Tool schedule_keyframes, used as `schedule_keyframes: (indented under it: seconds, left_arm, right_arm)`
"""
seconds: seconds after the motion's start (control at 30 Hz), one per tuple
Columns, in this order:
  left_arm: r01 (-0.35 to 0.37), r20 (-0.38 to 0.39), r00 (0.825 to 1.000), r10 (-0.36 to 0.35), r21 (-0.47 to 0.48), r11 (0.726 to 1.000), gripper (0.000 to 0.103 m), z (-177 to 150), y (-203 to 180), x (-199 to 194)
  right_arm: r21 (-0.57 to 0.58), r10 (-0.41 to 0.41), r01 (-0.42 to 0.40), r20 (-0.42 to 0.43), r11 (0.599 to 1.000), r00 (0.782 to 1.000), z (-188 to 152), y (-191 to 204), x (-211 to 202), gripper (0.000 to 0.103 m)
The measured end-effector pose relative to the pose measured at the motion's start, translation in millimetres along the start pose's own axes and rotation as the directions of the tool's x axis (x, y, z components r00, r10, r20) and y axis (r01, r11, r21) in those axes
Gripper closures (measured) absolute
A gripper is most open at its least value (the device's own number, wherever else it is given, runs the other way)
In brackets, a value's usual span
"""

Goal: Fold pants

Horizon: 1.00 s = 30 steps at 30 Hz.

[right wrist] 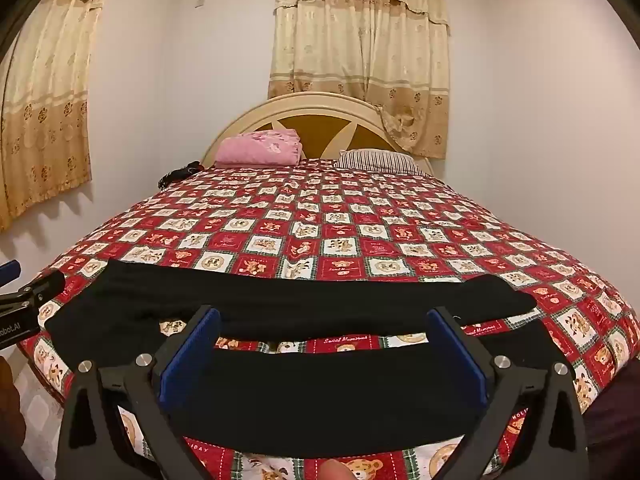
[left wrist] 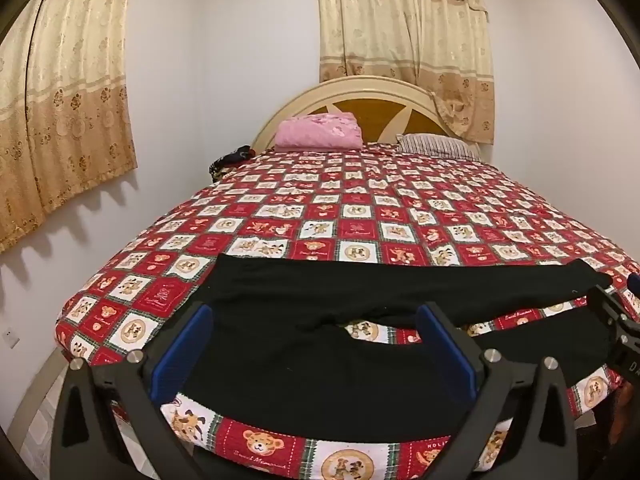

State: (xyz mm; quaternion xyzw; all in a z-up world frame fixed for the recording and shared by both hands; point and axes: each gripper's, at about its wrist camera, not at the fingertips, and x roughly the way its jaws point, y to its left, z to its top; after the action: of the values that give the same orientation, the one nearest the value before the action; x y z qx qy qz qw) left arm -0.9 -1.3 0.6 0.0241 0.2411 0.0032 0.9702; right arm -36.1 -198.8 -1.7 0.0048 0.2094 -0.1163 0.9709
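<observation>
Black pants (left wrist: 320,300) lie spread flat across the near end of the bed, legs running to the right with a gap of bedspread between them. They also show in the right wrist view (right wrist: 320,392). My left gripper (left wrist: 316,348) is open, its blue pads either side of the waist end, just above the cloth. My right gripper (right wrist: 324,352) is open over the near leg, and it shows at the right edge of the left wrist view (left wrist: 616,320). The left gripper shows at the left edge of the right wrist view (right wrist: 24,300). Neither holds anything.
The bed has a red and white bear-print bedspread (left wrist: 360,208). A folded pink blanket (left wrist: 320,130) and a striped pillow (left wrist: 436,145) lie by the cream headboard (left wrist: 360,92). Dark clothes (left wrist: 232,160) sit at the far left edge. Curtains (left wrist: 404,48) hang behind.
</observation>
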Motion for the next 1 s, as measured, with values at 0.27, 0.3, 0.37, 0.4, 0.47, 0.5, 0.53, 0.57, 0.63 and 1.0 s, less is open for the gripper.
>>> schedule_keyframes:
  seconds: [0.27, 0.3, 0.37, 0.4, 0.47, 0.5, 0.53, 0.57, 0.63, 1.0]
  left_arm:
    - [0.021, -0.007, 1.000, -0.021, 0.000, 1.000, 0.000, 1.5, -3.8, 2.0]
    - [0.024, -0.005, 1.000, -0.025, -0.004, 1.000, 0.000, 0.9, -4.2, -0.7]
    - [0.024, -0.003, 1.000, -0.024, -0.003, 1.000, 0.000, 1.0, -6.4, -0.7]
    - [0.022, -0.006, 1.000, -0.022, -0.008, 1.000, 0.000, 1.5, -6.5, 0.0]
    - [0.023, -0.007, 1.000, -0.023, -0.006, 1.000, 0.000, 2.2, -8.5, 1.1]
    - [0.027, -0.004, 1.000, -0.027, -0.006, 1.000, 0.000, 1.0, -4.4, 0.0]
    - [0.028, -0.003, 1.000, -0.028, -0.006, 1.000, 0.000, 0.8, -2.6, -0.5]
    - [0.027, -0.003, 1.000, -0.028, -0.005, 1.000, 0.000, 0.2, -2.2, -0.5]
    - [0.027, -0.002, 1.000, -0.027, -0.003, 1.000, 0.000, -1.1, -2.3, -0.4]
    - [0.026, -0.001, 1.000, -0.026, 0.000, 1.000, 0.000, -3.6, -2.6, -0.4]
  right_arm:
    - [-0.001, -0.004, 0.004, -0.002, 1.000, 1.000, -0.9, 0.0, 2.1, 0.001]
    - [-0.002, -0.004, 0.004, -0.005, 1.000, 1.000, -1.2, 0.0, 2.3, 0.001]
    - [-0.006, -0.006, 0.006, -0.004, 1.000, 1.000, -0.6, 4.3, 2.1, 0.001]
    - [-0.007, -0.007, 0.007, -0.004, 1.000, 1.000, -1.5, 3.2, 3.4, 0.001]
    - [-0.005, -0.006, 0.006, -0.005, 1.000, 1.000, -4.8, 4.9, 6.8, 0.001]
    - [-0.006, -0.006, 0.006, -0.004, 1.000, 1.000, -4.9, 5.0, 6.7, 0.001]
    - [-0.005, -0.007, 0.007, -0.005, 1.000, 1.000, -4.3, 3.3, 5.8, 0.001]
    - [-0.005, -0.006, 0.006, -0.005, 1.000, 1.000, -4.2, 1.5, 4.2, 0.001]
    - [-0.002, -0.005, 0.005, -0.010, 1.000, 1.000, -4.3, -0.8, 5.8, 0.001]
    - [-0.002, -0.007, 0.007, -0.018, 1.000, 1.000, -7.1, -4.6, 9.3, 0.001]
